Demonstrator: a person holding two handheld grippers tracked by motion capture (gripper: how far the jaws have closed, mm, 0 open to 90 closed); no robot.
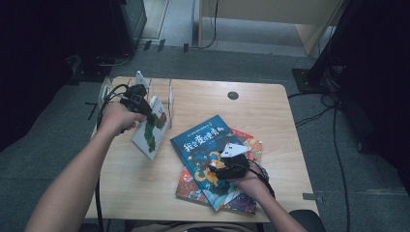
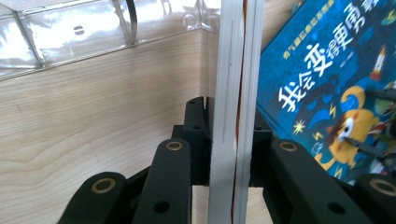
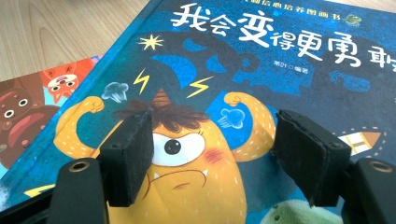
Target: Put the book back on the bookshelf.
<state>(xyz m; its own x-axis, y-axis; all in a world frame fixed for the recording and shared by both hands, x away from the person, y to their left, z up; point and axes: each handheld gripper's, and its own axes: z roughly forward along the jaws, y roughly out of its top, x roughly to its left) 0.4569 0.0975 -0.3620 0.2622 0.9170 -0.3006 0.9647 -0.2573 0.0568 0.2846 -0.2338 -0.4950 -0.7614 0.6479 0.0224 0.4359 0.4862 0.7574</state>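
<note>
Likely a lab, cables (image 1: 333, 125), carpet (image 1: 348, 183)

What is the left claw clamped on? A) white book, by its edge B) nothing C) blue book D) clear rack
A: in the left gripper view the left claw pinches the page edge of the white book, held tilted off the table; the blue book lies flat under the open right claw.

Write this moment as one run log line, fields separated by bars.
left gripper: shut on white book, held on edge near clear rack | right gripper: open over blue book | red book: under blue book
</note>
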